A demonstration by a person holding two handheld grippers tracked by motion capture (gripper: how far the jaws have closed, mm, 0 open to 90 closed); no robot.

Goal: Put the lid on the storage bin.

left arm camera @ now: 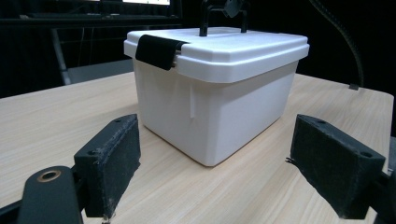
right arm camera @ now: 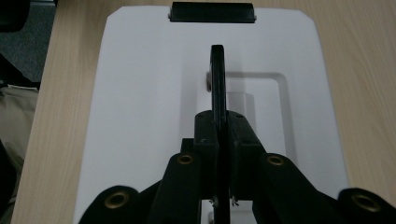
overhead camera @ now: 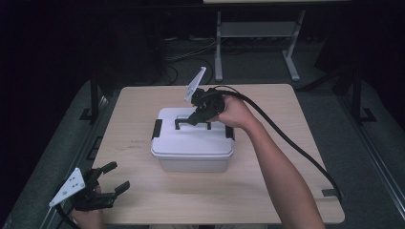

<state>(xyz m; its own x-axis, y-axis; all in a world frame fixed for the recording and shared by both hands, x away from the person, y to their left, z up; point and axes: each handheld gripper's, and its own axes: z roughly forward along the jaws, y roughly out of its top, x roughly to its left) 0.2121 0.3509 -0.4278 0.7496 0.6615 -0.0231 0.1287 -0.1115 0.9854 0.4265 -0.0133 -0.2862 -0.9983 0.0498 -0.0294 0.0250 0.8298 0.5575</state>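
Observation:
A white lidded storage box (overhead camera: 191, 143) with black side latches stands in the middle of the wooden table (overhead camera: 143, 200). Its black carry handle (overhead camera: 184, 122) stands upright on the lid. My right gripper (overhead camera: 197, 117) reaches down from the far side and is shut on that handle. In the right gripper view the handle (right arm camera: 217, 84) runs edge-on between the closed jaws, above the white lid (right arm camera: 140, 93). My left gripper (overhead camera: 114, 181) rests open near the table's front left corner, pointing toward the box (left arm camera: 215, 88), with nothing between its pads (left arm camera: 112, 163).
A black latch (left arm camera: 158, 50) clips the lid's near left end; another latch (right arm camera: 212, 12) shows at the lid's far end. The right gripper's thick cable (overhead camera: 286, 138) trails across the table's right side. A metal desk frame (overhead camera: 258, 43) stands beyond the table.

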